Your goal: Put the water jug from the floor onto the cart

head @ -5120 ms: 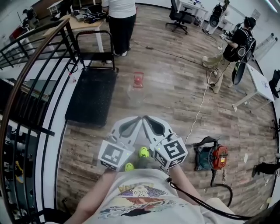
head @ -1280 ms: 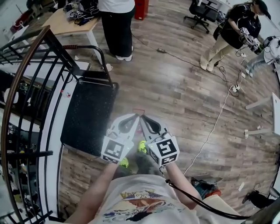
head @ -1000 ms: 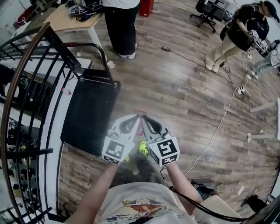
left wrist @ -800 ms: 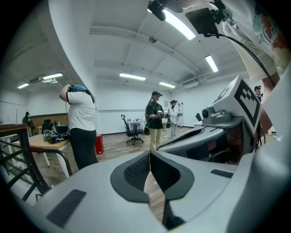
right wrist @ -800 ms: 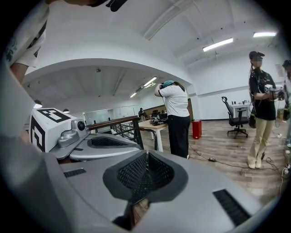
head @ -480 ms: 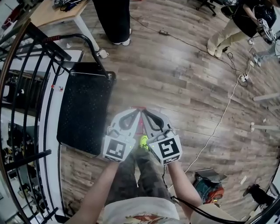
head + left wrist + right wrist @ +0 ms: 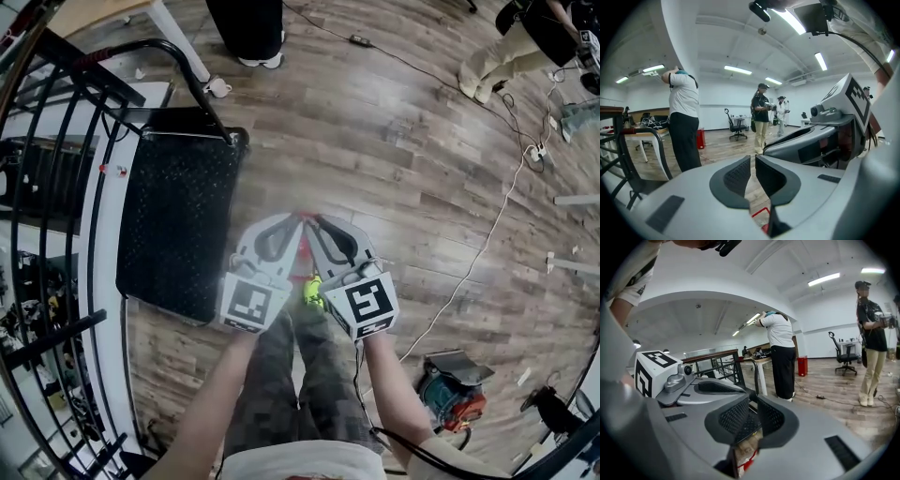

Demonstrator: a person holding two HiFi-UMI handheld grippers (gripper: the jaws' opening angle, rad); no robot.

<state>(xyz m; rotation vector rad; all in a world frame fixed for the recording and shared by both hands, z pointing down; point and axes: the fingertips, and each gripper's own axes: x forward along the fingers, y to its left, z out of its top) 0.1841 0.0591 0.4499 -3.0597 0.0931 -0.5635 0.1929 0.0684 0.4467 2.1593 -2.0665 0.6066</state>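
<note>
From the head view, my left tongs [image 7: 296, 221] and right tongs [image 7: 309, 221] sit side by side at frame centre, both closed and empty. A red bit of the water jug [image 7: 300, 277] peeks out beneath them on the floor, and the black cart [image 7: 178, 225] lies at left. In the left gripper view the jaws are together, with the jug's red part low at centre [image 7: 761, 217]. The right gripper view shows the same [image 7: 746, 465].

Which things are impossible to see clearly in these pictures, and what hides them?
Water jug: head view, left gripper and right gripper cover it; only red bits show.
Cart wheels: head view, under its deck.
Standing person: head view, top edge cuts all but legs.
</note>
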